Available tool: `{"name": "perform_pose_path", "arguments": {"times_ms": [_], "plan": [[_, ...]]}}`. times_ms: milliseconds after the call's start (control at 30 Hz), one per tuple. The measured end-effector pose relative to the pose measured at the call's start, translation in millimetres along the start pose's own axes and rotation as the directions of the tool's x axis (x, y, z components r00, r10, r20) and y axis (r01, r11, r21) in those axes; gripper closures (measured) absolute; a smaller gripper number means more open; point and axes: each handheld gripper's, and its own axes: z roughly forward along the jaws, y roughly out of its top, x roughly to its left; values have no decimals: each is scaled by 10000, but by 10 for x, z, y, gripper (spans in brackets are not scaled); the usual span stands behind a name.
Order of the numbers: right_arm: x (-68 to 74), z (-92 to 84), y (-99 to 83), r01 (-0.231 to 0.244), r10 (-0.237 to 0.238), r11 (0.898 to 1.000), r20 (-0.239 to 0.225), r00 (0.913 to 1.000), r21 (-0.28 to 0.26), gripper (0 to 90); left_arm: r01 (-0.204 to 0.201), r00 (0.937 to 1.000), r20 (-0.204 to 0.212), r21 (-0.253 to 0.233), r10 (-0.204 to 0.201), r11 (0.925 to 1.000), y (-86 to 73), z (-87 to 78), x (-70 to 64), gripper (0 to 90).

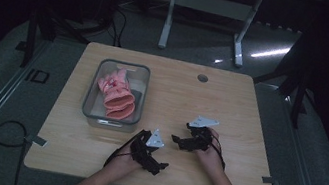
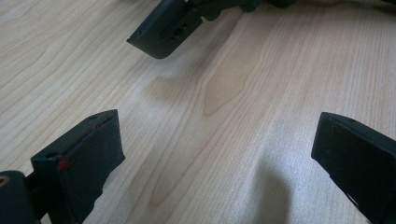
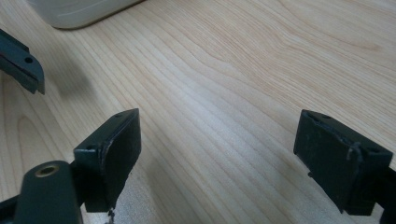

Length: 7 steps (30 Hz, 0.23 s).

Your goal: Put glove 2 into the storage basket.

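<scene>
High view: a grey bin (image 1: 93, 88) is seen at ten o'clock on the table (image 1: 231, 104), with pink gloves (image 1: 116, 95) lying inside. Left gripper (image 1: 160, 166) and right gripper (image 1: 176, 139) are held near the six o'clock edge.

Left gripper view: jaws are spread apart, nothing between them, bare wood below.

Right gripper view: jaws likewise apart and empty; the bin's corner is seen at eleven o'clock. A reach over the bin's near rim is judged advisable; open room lies at three o'clock.

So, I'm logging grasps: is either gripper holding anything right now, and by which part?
Nothing is held. The left gripper and right gripper are both open over the bare table; the pink gloves lie untouched in the bin.
</scene>
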Motion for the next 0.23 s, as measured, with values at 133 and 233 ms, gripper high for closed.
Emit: {"name": "perform_pose_path", "arguments": {"times_ms": [133, 233], "plan": [[4, 2, 1, 48, -48, 10000, -31, 10000, 27, 147, -8, 10000, -29, 31, 8, 10000, -6, 2, 3, 17], [8, 5, 2, 123, -123, 9999, -29, 9999, 56, 148, -21, 10000, -41, -19, 21, 10000, -7, 3, 0, 17]]}}
